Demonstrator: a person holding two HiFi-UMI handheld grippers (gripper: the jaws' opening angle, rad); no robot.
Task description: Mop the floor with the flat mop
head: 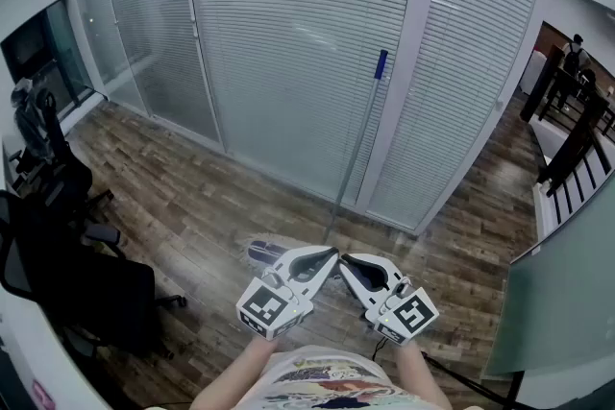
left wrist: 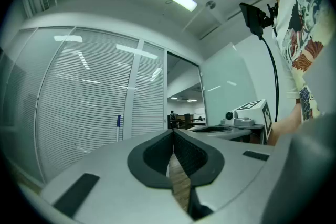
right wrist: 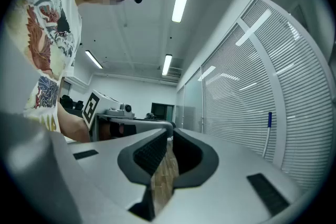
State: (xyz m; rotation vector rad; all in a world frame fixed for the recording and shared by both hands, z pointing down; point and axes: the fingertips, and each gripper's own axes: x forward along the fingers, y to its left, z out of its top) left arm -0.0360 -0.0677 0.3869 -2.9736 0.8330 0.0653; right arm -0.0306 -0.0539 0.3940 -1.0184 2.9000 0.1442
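The flat mop leans against the blinds-covered glass wall. Its thin pole (head: 354, 154) ends in a blue grip (head: 381, 62), and its head (head: 263, 253) lies on the wood floor, partly hidden behind my left gripper. Both grippers hover close to my body, short of the mop and touching nothing. My left gripper (head: 330, 254) is shut and empty, with its tips beside those of my right gripper (head: 345, 261), also shut and empty. The left gripper view shows closed jaws (left wrist: 173, 134) and the mop handle (left wrist: 118, 127) far off. The right gripper view shows closed jaws (right wrist: 170, 137) and the handle (right wrist: 268, 132) at the right.
Black office chairs (head: 67, 245) crowd the left side. The glass wall with blinds (head: 288, 43) runs across the back. Dark railings and furniture (head: 575, 134) stand at the right, with a frosted glass panel (head: 567, 302) near my right side. Wood floor lies between me and the wall.
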